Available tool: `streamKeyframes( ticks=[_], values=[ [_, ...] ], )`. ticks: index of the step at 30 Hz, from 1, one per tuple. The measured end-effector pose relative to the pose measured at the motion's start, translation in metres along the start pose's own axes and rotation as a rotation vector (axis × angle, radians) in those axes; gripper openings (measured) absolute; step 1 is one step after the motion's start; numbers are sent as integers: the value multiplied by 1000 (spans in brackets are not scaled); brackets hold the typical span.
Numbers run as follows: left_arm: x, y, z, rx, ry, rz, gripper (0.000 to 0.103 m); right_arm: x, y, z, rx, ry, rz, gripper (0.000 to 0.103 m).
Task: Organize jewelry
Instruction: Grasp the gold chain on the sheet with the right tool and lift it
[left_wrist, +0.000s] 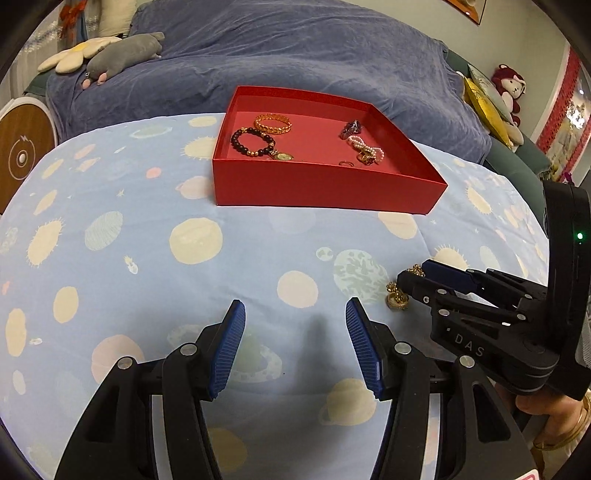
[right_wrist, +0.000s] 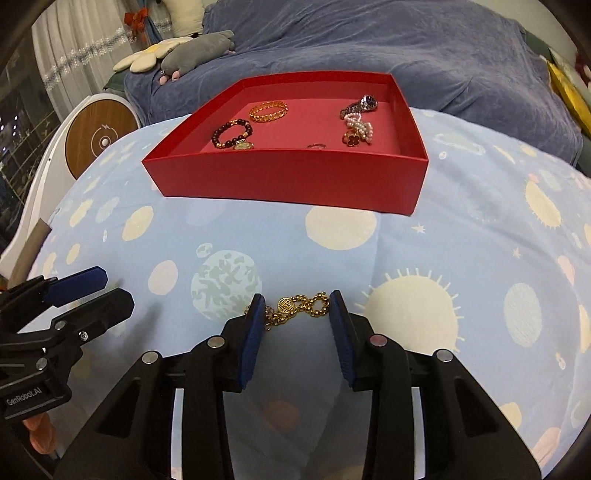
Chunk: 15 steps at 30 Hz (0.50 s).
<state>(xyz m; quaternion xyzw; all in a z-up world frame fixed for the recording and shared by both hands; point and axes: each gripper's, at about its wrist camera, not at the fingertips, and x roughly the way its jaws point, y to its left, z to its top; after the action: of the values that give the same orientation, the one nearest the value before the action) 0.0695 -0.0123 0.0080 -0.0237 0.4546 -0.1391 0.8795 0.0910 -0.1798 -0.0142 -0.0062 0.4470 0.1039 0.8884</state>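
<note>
1. The gold bead chain lies on the planet-print cloth, near the person and well in front of the red box; it is the only piece of jewelry outside the box that I can see

2. The right gripper points down at the chain, with one blue pad at each end of it. The jaws are partly open. The pads seem to touch the chain's ends or stand just beside them, but I cannot tell if they press yet, so I judge the chain is not gripped

3. The long axis of the chain runs from left to right, across the gap from one pad to the other. So when the jaws close, the chain will probably bunch up along its length and not be pinched across

4. The left gripper is about half open and holds nothing; it hovers over bare cloth to the left of the chain. The right hand is clearly nearer

5. The box lies straight ahead of the right gripper and already holds bracelets, a watch and a ring
</note>
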Motion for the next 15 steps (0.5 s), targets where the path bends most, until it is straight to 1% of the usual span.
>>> streamKeyframes(
  ticks=[1,2,3,4,8,9,15],
  values=[
    [1,0,0,-1,2,2,54,0,-2,0,-1,6,-9,22],
    [2,1,-1,-3,5,0,55,0,-4,0,5,7,-11,17],
    [3,1,-1,-5,9,-3,54,0,-8,1,15,10,-10,14],
    [4,1,-1,-8,13,-8,54,0,-12,2,25,13,-12,8],
    [6,-5,-1,3,12,-29,54,-3,-22,2,63,24,0,6],
    [6,-8,-1,9,10,-36,55,-6,-25,2,73,22,9,3],
    [16,-33,-2,62,22,-106,55,-36,-37,7,100,-44,20,3]
  ],
)
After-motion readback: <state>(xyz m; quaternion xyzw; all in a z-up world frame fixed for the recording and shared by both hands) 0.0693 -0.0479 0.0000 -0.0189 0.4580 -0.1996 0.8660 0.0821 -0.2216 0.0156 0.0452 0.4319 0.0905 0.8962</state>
